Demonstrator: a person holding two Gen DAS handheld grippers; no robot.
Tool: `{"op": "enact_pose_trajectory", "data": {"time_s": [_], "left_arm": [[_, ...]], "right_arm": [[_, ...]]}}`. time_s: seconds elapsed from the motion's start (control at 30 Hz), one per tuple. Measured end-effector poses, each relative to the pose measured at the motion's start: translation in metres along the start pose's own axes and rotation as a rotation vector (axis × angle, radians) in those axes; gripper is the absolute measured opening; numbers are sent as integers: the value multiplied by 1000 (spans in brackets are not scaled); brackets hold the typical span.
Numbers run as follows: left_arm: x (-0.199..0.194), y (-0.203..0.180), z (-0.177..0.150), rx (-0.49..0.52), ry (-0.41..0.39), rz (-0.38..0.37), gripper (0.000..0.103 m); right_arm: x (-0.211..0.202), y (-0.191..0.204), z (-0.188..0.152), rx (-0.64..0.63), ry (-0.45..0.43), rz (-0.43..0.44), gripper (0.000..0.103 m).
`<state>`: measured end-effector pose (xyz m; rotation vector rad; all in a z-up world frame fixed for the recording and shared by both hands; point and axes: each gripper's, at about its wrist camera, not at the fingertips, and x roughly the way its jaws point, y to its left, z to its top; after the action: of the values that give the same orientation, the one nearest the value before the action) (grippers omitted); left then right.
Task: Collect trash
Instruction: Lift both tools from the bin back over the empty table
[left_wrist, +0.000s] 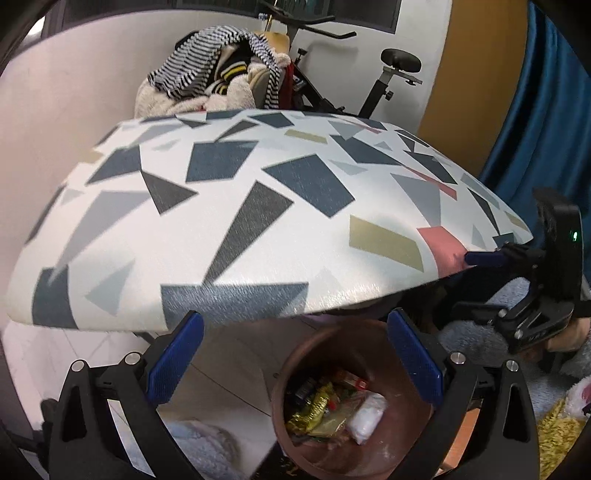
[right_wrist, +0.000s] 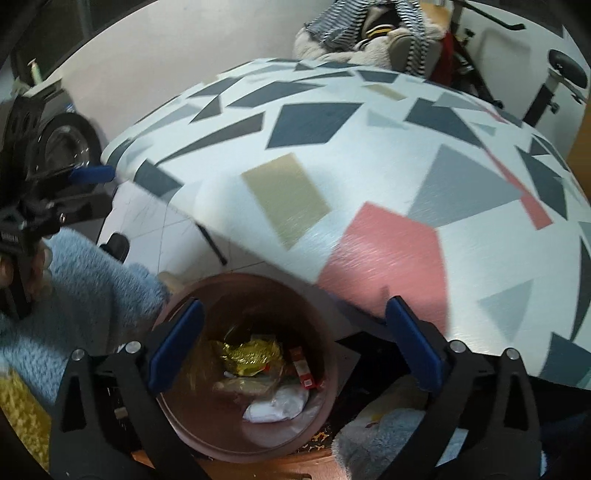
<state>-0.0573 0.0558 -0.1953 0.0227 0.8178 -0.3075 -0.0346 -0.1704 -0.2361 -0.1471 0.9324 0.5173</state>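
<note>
A round brown bin (left_wrist: 402, 454) stands on the floor beside the patterned table (left_wrist: 258, 221). Inside it lie a gold wrapper (left_wrist: 310, 410), a white bag (left_wrist: 365, 417) and a red packet (left_wrist: 351, 380). My left gripper (left_wrist: 297, 356) hangs open over the bin's near edge, with nothing between its blue pads. In the right wrist view my right gripper (right_wrist: 295, 345) stands wide open straight above the bin (right_wrist: 207, 439), also empty. The gold wrapper (right_wrist: 247, 354) and white bag (right_wrist: 277, 406) lie below it. Each view catches the other gripper's blue fingertip (left_wrist: 484, 257) (right_wrist: 92, 173) at its side.
The table's edge (right_wrist: 369, 166) overhangs the bin on its far side. A pile of clothes (left_wrist: 221, 81) and an exercise bike (left_wrist: 399, 62) stand behind the table. A blue curtain (left_wrist: 546, 110) hangs at the right. A fluffy blue sleeve (right_wrist: 92, 280) lies left of the bin.
</note>
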Motion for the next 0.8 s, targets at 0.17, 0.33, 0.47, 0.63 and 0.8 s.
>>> {"op": "enact_pose_trajectory", "data": {"time_s": [0.17, 0.33, 0.47, 0.63, 0.8], "left_arm": [[-9, -5, 18, 30, -50, 44, 97], [-24, -14, 48, 37, -115, 89, 97], [-40, -20, 77, 38, -177, 100, 97], [-66, -28, 115, 22, -262, 161, 97], [-86, -31, 144, -7, -286, 165, 97]], "right_arm": [[-18, -15, 16, 28, -47, -42, 97], [-45, -27, 41, 44, -123, -87, 97], [-68, -32, 63, 44, -170, -118, 97], [-103, -37, 92, 56, -234, -150, 97], [-133, -41, 110, 72, -285, -163, 97]]}}
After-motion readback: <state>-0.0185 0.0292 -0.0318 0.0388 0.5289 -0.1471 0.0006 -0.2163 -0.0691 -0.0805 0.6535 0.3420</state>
